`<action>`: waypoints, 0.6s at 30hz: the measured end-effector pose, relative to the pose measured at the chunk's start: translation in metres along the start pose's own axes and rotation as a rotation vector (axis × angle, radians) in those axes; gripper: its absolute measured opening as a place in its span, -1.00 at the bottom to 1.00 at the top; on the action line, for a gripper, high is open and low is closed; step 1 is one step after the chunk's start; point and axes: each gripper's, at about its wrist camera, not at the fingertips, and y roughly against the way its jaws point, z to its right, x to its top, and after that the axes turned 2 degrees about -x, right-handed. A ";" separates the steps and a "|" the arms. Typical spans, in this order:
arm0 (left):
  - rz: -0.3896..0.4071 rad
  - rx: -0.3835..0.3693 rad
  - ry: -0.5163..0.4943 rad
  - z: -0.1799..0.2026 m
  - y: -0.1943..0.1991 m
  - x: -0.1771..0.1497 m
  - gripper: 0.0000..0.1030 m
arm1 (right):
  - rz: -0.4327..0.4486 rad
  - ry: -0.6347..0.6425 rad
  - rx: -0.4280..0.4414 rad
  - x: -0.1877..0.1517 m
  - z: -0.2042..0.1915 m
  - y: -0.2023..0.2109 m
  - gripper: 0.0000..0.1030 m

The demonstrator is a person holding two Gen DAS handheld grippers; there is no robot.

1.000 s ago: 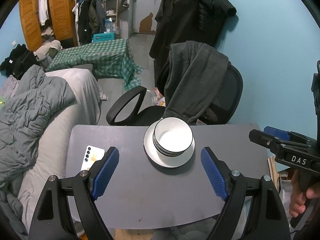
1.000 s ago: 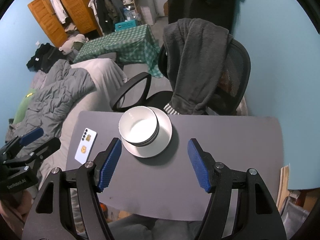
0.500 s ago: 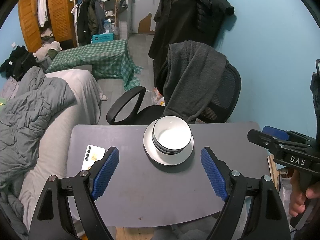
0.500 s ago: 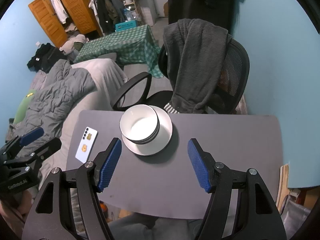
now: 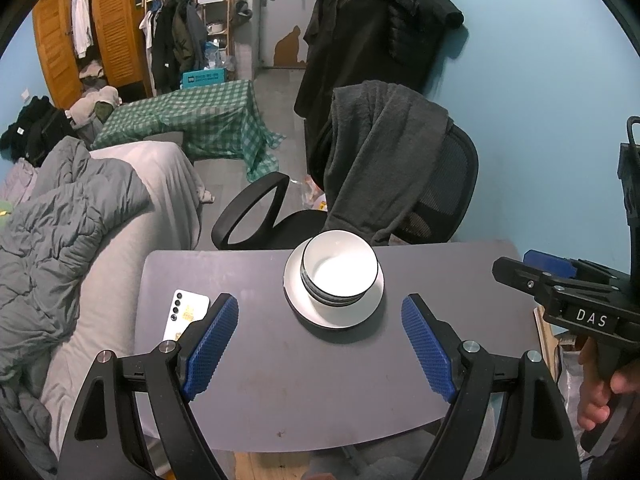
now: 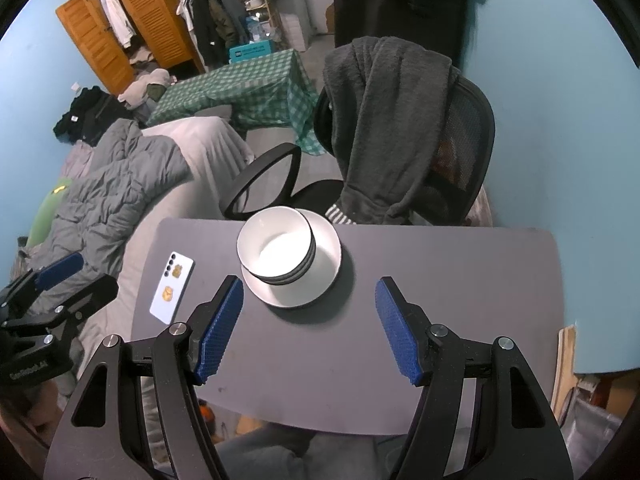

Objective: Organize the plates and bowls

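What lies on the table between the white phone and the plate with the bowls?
Nothing: between the phone and the plate only bare table shows, clearest in the right wrist view.

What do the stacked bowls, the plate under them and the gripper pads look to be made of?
Bowls: likely glazed ceramic, glossy white with thin dark rims. Plate: seemingly the same, smooth white sheen. Left gripper pads: blue, probably rubber or soft plastic, with a fine matte grid texture.

White phone (image 5: 185,315) on grey table (image 5: 320,380); blanket-draped office chair (image 5: 400,168) behind.
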 end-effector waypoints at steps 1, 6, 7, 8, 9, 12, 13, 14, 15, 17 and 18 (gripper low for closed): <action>0.001 0.000 -0.002 0.000 0.000 0.000 0.65 | 0.000 0.002 0.001 0.000 0.000 -0.001 0.31; -0.005 -0.003 -0.007 0.002 -0.002 0.001 0.65 | 0.002 -0.001 0.002 -0.001 0.001 0.001 0.31; -0.005 -0.003 -0.007 0.002 -0.002 0.001 0.65 | 0.002 0.000 0.001 0.000 0.001 0.000 0.31; -0.006 -0.002 -0.009 0.002 -0.002 0.000 0.65 | 0.002 0.001 0.002 -0.001 0.001 0.000 0.31; -0.005 -0.002 -0.010 0.002 -0.001 0.000 0.65 | 0.002 0.001 0.002 0.000 0.001 0.000 0.31; -0.003 -0.004 -0.010 0.002 -0.001 0.001 0.65 | 0.000 0.002 0.003 0.000 0.002 0.000 0.31; -0.004 -0.004 -0.009 0.002 -0.001 0.001 0.65 | 0.000 0.001 0.002 0.000 0.001 -0.001 0.31; -0.005 -0.006 -0.007 0.002 -0.001 0.001 0.65 | 0.000 0.001 0.002 0.000 0.001 -0.001 0.31; -0.005 -0.006 -0.009 0.002 -0.001 0.001 0.65 | -0.002 0.001 0.002 0.000 0.001 0.000 0.31; -0.004 -0.007 -0.012 0.002 -0.001 0.001 0.65 | 0.001 0.001 0.002 0.000 0.001 -0.001 0.31; -0.003 -0.008 -0.013 0.002 -0.001 0.001 0.65 | -0.001 0.000 0.002 0.000 0.001 0.000 0.31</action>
